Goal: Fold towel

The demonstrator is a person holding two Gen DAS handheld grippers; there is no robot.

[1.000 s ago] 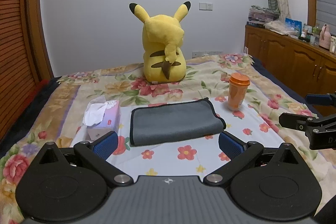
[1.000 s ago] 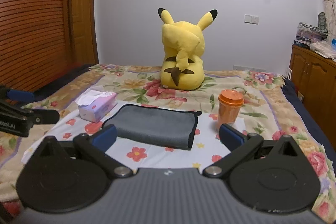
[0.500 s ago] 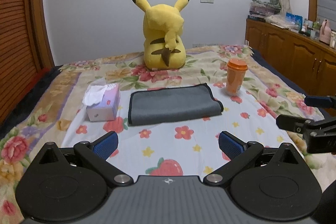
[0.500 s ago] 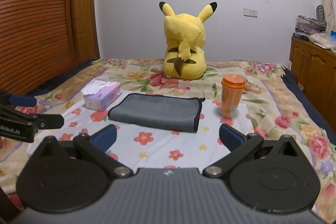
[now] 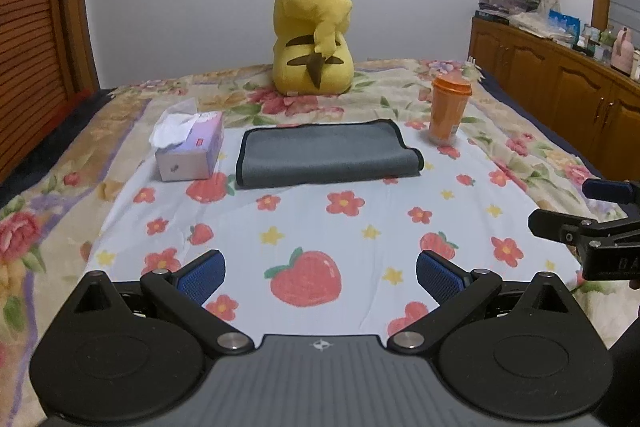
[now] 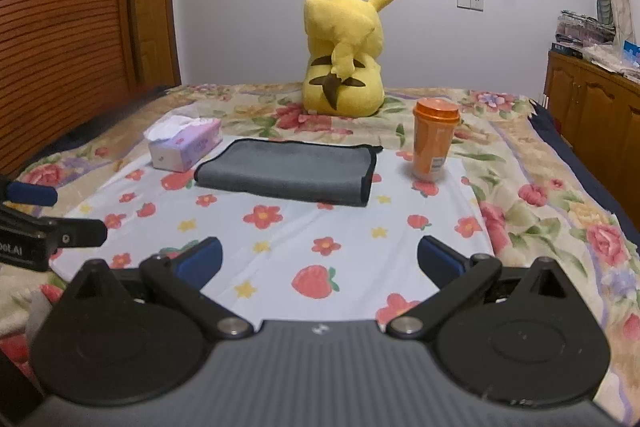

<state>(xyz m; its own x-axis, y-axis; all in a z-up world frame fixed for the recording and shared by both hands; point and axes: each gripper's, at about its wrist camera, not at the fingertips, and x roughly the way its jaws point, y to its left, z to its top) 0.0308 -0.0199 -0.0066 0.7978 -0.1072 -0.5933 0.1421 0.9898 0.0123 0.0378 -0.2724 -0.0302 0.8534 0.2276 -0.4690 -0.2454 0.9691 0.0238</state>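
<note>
Bed (image 5: pixel 520 163): a wide soft surface under a floral blanket, with a white strawberry-print sheet (image 5: pixel 320 227) laid over the middle; the sheet can likely bunch or slide if a gripper drags across it.
Plush toy (image 5: pixel 312 27): the big yellow figure sits upright behind the work area, well apart from it; little risk unless a lift swings far back.
Towel (image 5: pixel 326 157): the grey cloth with dark trim lies flat on the sheet, apparently already doubled over, between the tissue box and the cup. A further fold may spring open on this yielding bed, or one layer may be pinched alone so the edges come out uneven.
Tissue box (image 5: pixel 188 151): just beside the towel's left end, a tissue sticking out the top; a sweep from that side could shove it or snag the tissue.
Cup (image 5: pixel 448 111): an orange lidded tumbler stands upright near the towel's right far corner. Tall and narrow on bedding, it looks the easiest thing to topple if the towel's right edge is swung over.
Left gripper (image 5: pixel 320 277): fingers wide apart, holding nothing, hovering over the sheet well short of the towel.
Right gripper (image 6: pixel 318 259): likewise spread and empty, also well back from the towel.
</note>
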